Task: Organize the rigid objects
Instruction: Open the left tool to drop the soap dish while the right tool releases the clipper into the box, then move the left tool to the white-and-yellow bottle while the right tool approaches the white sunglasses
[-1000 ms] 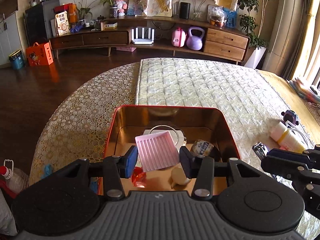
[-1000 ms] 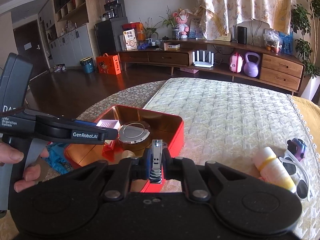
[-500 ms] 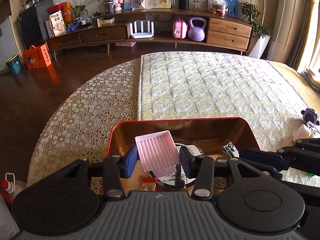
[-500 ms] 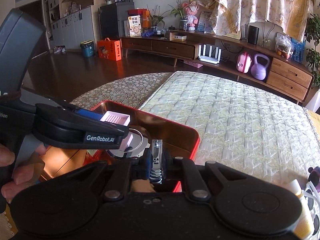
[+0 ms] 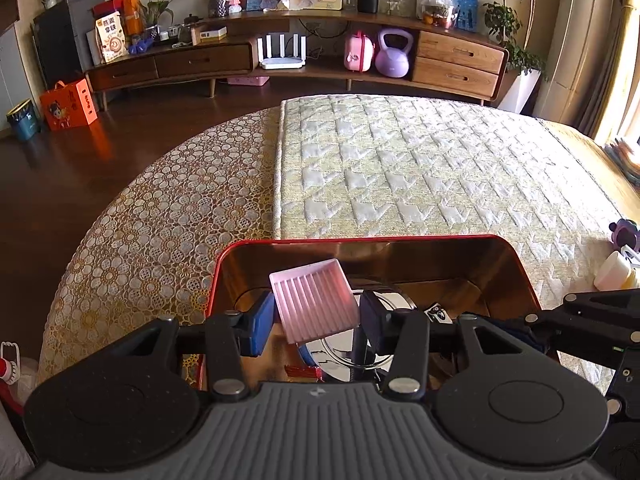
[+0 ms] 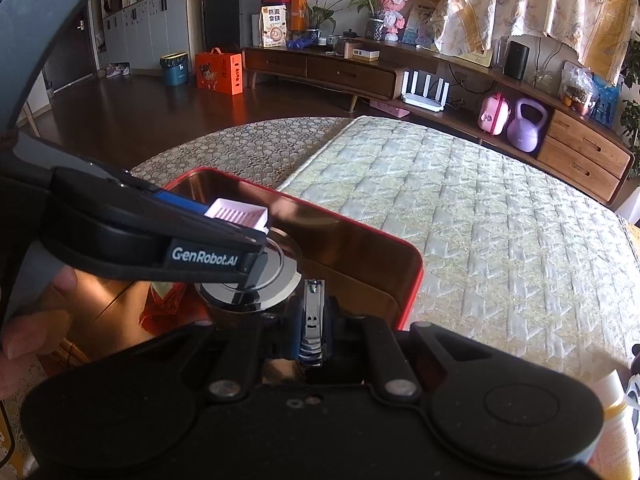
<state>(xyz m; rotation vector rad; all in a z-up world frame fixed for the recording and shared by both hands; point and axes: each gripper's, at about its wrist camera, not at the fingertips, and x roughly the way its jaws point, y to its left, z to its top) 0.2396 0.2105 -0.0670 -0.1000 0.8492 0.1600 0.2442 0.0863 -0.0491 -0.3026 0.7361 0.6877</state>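
Over the red tin box (image 5: 524, 276), my left gripper (image 5: 316, 314) clamps a pink ribbed tray (image 5: 314, 306); my right gripper (image 6: 313, 330) pinches a nail clipper (image 6: 313, 312).

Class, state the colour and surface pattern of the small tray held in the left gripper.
Pale pink with raised parallel ridges: the small tray, clearest in the left wrist view.

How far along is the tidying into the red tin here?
Done: a round metal lid and a red packet lie in the red tin. In hand: left gripper holds the pink ridged tray, right gripper the nail clipper, both above it. Left: a cream bottle on the bed.
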